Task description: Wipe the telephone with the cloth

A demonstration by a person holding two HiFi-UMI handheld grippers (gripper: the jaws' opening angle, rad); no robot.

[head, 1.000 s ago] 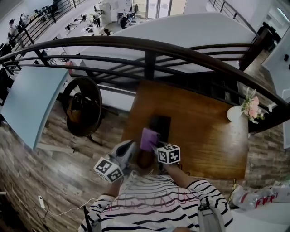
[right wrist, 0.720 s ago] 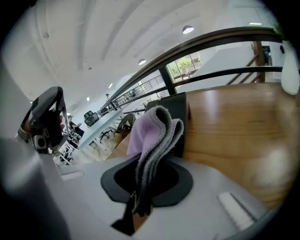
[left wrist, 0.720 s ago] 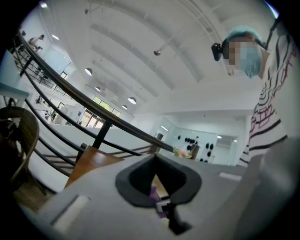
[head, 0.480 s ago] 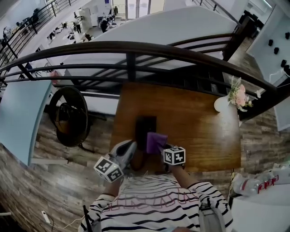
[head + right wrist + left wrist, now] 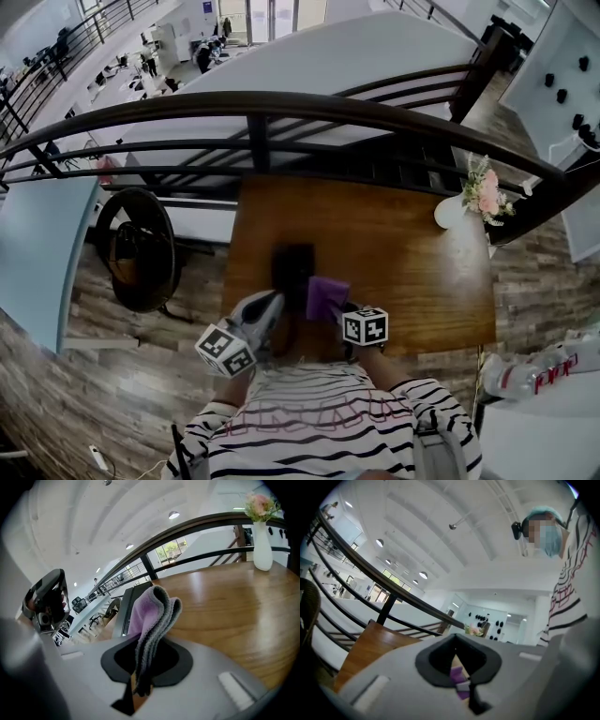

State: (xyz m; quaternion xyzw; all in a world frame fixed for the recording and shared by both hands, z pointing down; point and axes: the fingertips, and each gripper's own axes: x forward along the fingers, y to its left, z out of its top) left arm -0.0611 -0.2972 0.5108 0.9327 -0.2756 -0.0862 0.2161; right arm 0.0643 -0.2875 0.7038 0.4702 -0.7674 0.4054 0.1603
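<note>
Cloth (image 5: 151,613) sits pinched in right tool (image 5: 139,679), beside phone (image 5: 292,267) on desk (image 5: 403,253); left tool (image 5: 461,688) jaws together, empty.

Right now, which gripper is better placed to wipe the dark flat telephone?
Right: the right gripper is shut on the purple fabric cloth near the dark flat telephone; the left gripper holds nothing.

Lighting was bright and even, round white ceiling lamps (image 5: 423,575) glowed overhead, glossy brown wooden table (image 5: 225,597) showed soft glare, fisheye edges bent, corners darkened.
</note>
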